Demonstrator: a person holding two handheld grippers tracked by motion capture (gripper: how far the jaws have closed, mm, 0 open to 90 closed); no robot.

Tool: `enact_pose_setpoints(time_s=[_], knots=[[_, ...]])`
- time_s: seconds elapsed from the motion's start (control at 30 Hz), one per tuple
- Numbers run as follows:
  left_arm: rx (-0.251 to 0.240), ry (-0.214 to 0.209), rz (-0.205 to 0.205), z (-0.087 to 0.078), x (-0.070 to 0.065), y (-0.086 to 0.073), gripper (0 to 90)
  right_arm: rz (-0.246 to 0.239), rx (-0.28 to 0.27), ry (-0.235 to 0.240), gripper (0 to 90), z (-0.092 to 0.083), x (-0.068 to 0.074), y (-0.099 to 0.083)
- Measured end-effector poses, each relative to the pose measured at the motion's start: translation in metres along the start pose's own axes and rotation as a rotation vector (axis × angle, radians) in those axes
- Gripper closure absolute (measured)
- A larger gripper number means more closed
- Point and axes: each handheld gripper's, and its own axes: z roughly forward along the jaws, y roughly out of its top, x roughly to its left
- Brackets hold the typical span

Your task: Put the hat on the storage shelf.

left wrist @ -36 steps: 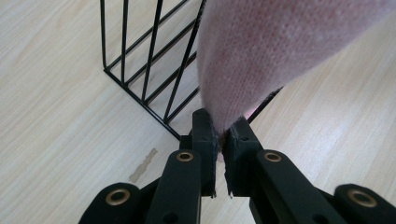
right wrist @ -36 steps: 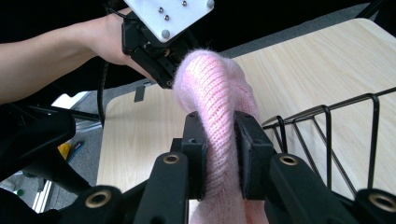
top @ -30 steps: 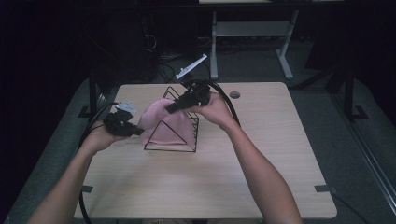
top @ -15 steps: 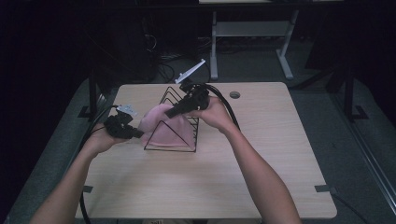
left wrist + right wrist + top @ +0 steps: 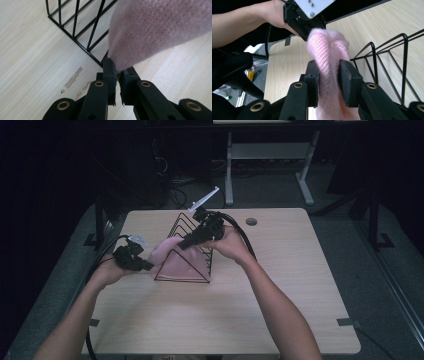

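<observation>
Fingers (image 5: 313, 82) of the right gripper (image 5: 329, 80) are pinching a thick fold of the pink knit cloth (image 5: 328, 57) btwn their pads; fingers (image 5: 110, 75) of the left gripper (image 5: 117, 76) are pressing nearly together on a thin edge of the same cloth (image 5: 155, 27), w/ just a sliver of knit btwn them.

Wooden table (image 5: 280, 315) is taking up the middle of the high view; both forearms are coming in from the bottom edge. Black wire rack (image 5: 192, 250), w/ triangular dividers, is standing on the table's far-left part; its front triangle is facing the person. Cloth (image 5: 175, 260) is sitting bunched inside the rack & spilling out its left side. Right gripper (image 5: 185, 242) is reaching over the rack top, angled down-left into the cloth; left gripper (image 5: 147, 266) is touching the cloth from the rack's left side, low near the tabletop.

Right gripper view: rack wires (image 5: 387, 67) are standing just right of the fingers; left gripper's body (image 5: 304, 15) is touching the cloth's far end. Left gripper view: rack's base corner (image 5: 82, 42) is lying just ahead of the fingers; small scuff marks (image 5: 73, 77) are showing on the wood at left.
</observation>
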Motion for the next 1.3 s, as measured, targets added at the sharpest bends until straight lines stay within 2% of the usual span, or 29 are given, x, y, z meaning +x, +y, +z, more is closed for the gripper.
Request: enact_pose_setpoints(time_s=[0.1,0.2,0.33,0.47,0.57,0.7,0.8,1.03,1.1,1.17,1.3], knots=[[0.001,-0.006,-0.016,0.004,0.000,-0.003,84.6,0.004,0.000,-0.002,70.8,0.000,-0.001,-0.002],[0.005,-0.002,-0.007,0.004,0.000,-0.003,84.6,0.005,-0.002,-0.001,72.1,-0.001,-0.001,-0.003],[0.007,-0.004,-0.017,0.006,0.000,-0.004,84.6,0.005,0.002,-0.003,72.2,-0.001,-0.001,-0.003],[0.009,0.007,0.004,0.004,-0.001,-0.004,83.1,-0.004,-0.012,-0.009,70.9,-0.002,0.002,-0.006],[-0.013,0.000,0.005,0.001,-0.003,-0.005,81.8,-0.007,-0.025,-0.020,68.8,-0.004,0.004,-0.008],[-0.042,-0.009,-0.012,-0.004,-0.003,-0.007,76.6,0.015,-0.046,-0.014,63.8,-0.010,0.005,-0.011],[-0.059,-0.009,-0.019,-0.008,-0.003,-0.008,72.8,0.008,-0.062,-0.015,62.8,-0.015,0.005,-0.013],[-0.070,-0.007,-0.028,-0.010,-0.003,-0.009,69.2,0.019,-0.071,-0.014,59.5,-0.022,0.004,-0.017],[-0.088,-0.024,-0.039,-0.011,-0.004,-0.010,66.2,0.023,-0.072,-0.026,57.3,-0.026,0.003,-0.018],[-0.097,-0.028,-0.040,-0.013,-0.004,-0.009,64.9,0.020,-0.057,-0.061,55.1,-0.030,0.004,-0.019],[-0.097,-0.032,-0.040,-0.013,-0.004,-0.010,63.7,0.030,-0.062,-0.068,53.3,-0.037,0.002,-0.023]])
